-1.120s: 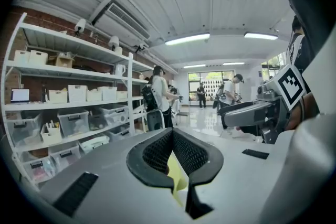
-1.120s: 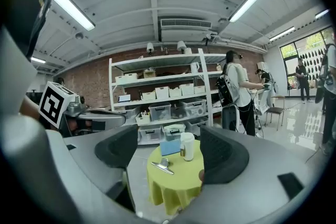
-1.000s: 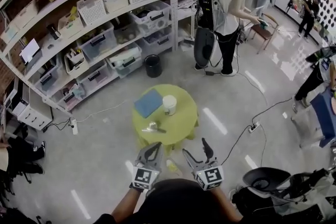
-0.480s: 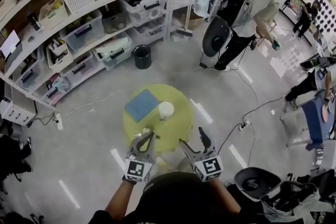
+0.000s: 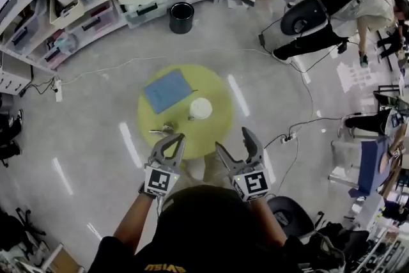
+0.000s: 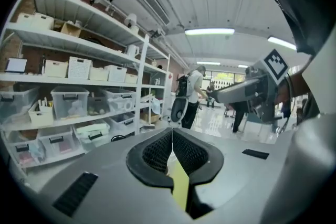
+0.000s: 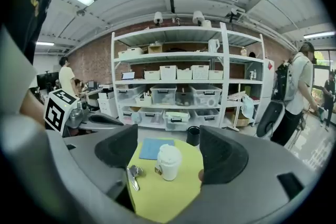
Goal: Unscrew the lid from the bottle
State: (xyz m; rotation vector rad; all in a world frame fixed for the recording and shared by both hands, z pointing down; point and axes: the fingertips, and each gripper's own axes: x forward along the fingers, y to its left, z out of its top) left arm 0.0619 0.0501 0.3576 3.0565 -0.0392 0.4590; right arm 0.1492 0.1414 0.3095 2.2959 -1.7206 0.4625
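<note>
Change since the earlier frames: both grippers have come in toward the round yellow-green surface [image 5: 217,89]; their tips now sit at its near edge, where before they hung well short of it. The bottle has not shifted on it

Left gripper [image 5: 177,137]: jaws pressed together, nothing between them. Its tip is over the near-left rim, just beside a small metal object [image 5: 163,130] whose kind cannot be made out

Right gripper [image 5: 232,139]: jaws spread wide and empty. Its own view frames the bottle between the two pads, which are well apart from it

Bottle [image 5: 200,109]: white, upright, near the middle of the surface and to the right of a blue mat [image 5: 167,90]

Lid [image 7: 168,153]: white, seated on the bottle, untouched

Step in hand, as judged: approach only. No grasp has been made and unscrewing has not begun

Next move, as judged: one gripper should clamp the bottle's body and hold it against turning, while the other closes on the lid and twists. The left gripper must open before it can do either. The bottle looks light and could slide or tip if nudged before it is held
</note>
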